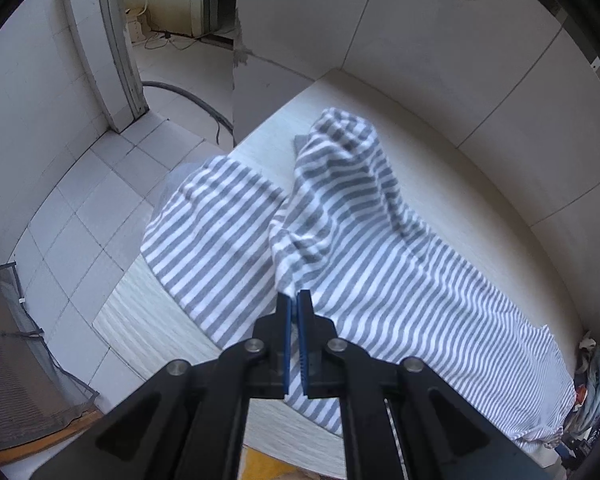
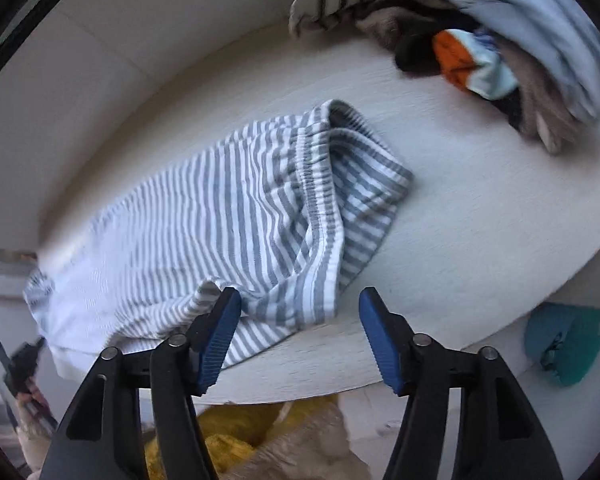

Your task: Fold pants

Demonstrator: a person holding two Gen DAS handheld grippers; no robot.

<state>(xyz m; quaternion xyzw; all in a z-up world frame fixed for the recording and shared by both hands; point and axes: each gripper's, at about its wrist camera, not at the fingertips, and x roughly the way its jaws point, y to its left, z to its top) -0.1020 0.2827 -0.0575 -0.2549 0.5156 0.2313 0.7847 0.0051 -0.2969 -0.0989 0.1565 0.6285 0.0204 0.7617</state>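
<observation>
Lying across the pale, wood-grain worktop (image 1: 440,184) are the grey-and-white striped cotton pants (image 1: 380,264), stretched lengthwise with one leg draping over the worktop's left end above the white tiled floor (image 1: 80,208). The other leg is being lifted into a rumpled ridge that is running from the far end down to the left tool (image 1: 294,295). That tool is pinching a fold of the striped cloth: its two blue ribbed pads are standing almost together, with a peak of fabric caught between their tips.

In the right wrist view the waistband end of the pants (image 2: 324,168) is lying bunched, its elastic band gaping open toward the far side of the worktop (image 2: 480,208). The right tool (image 2: 300,300) is hanging over the near edge of this end with its jaws standing partly apart and nothing pressed between them; its left blue pad is sitting just beside a raised wrinkle of the cloth, while the right pad is over bare worktop, clear of the fabric. The view is blurred.

A heap of other clothes (image 2: 500,40), pale blue, brown, black and orange, is resting at the far right corner of the worktop, well apart from the pants. A teal cap-like object (image 2: 564,340) is lying below the worktop's near edge, and yellow cloth (image 2: 228,432) is showing under the right tool.
</observation>
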